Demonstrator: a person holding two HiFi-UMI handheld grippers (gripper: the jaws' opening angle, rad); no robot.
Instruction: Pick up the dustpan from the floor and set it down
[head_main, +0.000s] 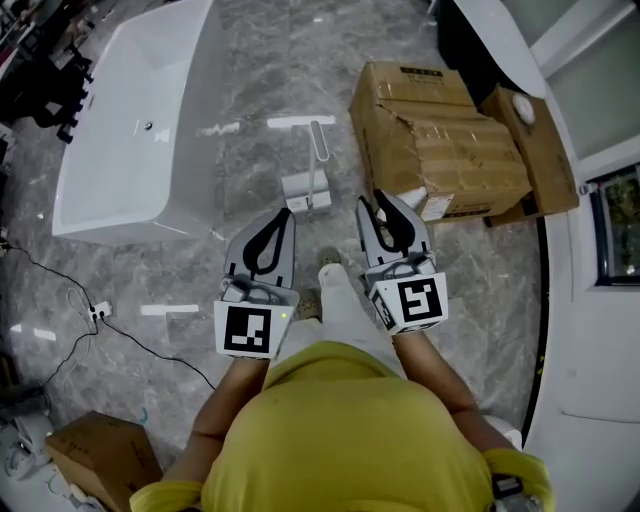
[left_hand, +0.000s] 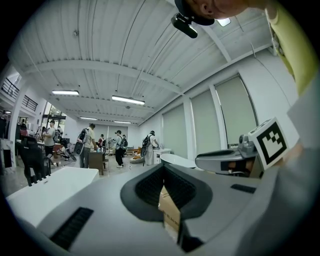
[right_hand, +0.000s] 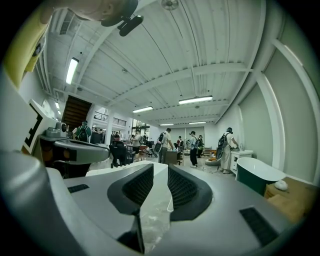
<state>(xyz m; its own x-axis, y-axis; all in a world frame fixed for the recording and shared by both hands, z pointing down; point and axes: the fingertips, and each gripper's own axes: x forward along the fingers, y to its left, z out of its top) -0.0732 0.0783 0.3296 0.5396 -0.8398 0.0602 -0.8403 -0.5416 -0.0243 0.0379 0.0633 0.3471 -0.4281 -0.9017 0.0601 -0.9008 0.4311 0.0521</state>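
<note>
The dustpan (head_main: 306, 192) is pale grey, with a long looped handle (head_main: 319, 148). It lies on the marble floor just ahead of both grippers in the head view. My left gripper (head_main: 288, 213) sits to its near left with the jaws together and nothing in them; in the left gripper view (left_hand: 164, 170) only a cardboard box shows past them. My right gripper (head_main: 383, 197) is to the dustpan's right. Its jaws stand a little apart and empty, and the right gripper view (right_hand: 160, 167) shows tub and floor through the gap. Neither gripper touches the dustpan.
A white bathtub (head_main: 130, 130) stands on the left and a torn cardboard box (head_main: 440, 140) on the right, close to my right gripper. A cable with a power strip (head_main: 98, 312) runs at lower left near a small box (head_main: 100, 455). The person's leg (head_main: 340, 300) is between the grippers.
</note>
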